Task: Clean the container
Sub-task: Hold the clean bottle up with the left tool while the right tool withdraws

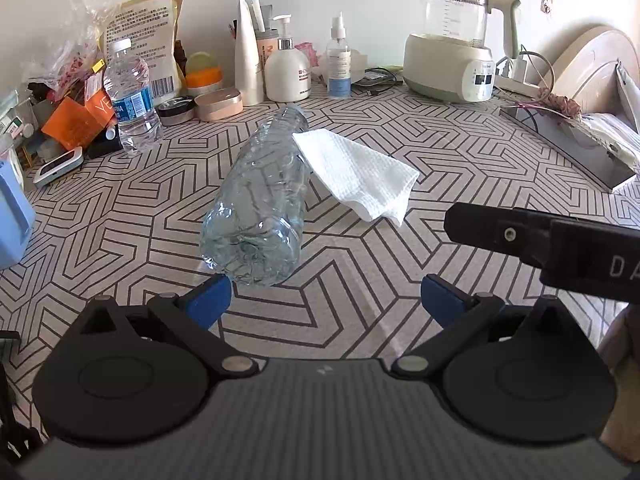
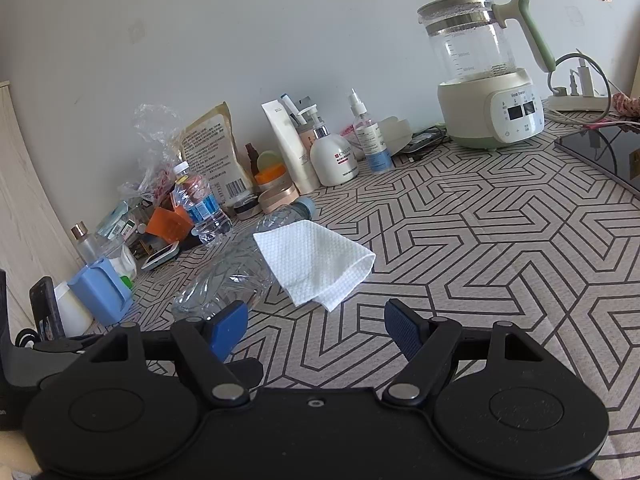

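A clear, empty plastic bottle [image 1: 260, 200] lies on its side on the patterned tablecloth, base towards me, neck pointing away. A folded white cloth [image 1: 356, 172] rests against its right side near the neck. My left gripper [image 1: 326, 300] is open, its left blue pad just below the bottle's base. In the right wrist view the bottle [image 2: 228, 276] and cloth [image 2: 314, 264] lie just ahead of my right gripper [image 2: 316, 330], which is open and empty. The right gripper's black body [image 1: 552, 244] shows at the right of the left wrist view.
Along the wall stand an upright water bottle [image 1: 132, 100], a pouch [image 1: 144, 44], lotion and spray bottles [image 1: 286, 68], and a glass kettle [image 1: 452, 40]. A dark tablet [image 1: 572, 144] lies at right. A blue box [image 2: 100, 292] and clutter sit at left.
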`<control>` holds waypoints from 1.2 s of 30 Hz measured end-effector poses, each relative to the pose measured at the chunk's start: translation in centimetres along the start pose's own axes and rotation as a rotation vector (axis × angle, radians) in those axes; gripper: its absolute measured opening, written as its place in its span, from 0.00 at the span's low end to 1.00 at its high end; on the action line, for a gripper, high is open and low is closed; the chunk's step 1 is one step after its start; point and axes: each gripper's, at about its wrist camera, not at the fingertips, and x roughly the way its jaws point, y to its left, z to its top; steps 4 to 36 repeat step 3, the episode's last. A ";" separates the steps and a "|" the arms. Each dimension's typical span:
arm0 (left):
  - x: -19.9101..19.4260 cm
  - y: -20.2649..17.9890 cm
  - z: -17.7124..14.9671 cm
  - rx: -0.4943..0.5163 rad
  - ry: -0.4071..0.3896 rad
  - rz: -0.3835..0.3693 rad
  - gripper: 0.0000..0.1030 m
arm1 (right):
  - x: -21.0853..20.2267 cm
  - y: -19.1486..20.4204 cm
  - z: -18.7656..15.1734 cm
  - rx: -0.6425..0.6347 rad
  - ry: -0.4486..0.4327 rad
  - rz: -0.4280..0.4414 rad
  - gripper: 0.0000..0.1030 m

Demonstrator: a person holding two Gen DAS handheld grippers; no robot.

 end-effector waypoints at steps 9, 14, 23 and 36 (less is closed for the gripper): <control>-0.1 0.3 -0.1 -0.014 0.005 -0.002 1.00 | -0.1 0.4 0.0 -0.009 -0.004 0.000 0.78; -0.1 0.3 -0.1 -0.014 0.005 -0.002 1.00 | -0.1 0.4 0.0 -0.009 -0.004 0.000 0.78; -0.1 0.3 -0.1 -0.014 0.005 -0.002 1.00 | -0.1 0.4 0.0 -0.009 -0.004 0.000 0.78; -0.1 0.3 -0.1 -0.014 0.005 -0.002 1.00 | -0.1 0.4 0.0 -0.009 -0.004 0.000 0.78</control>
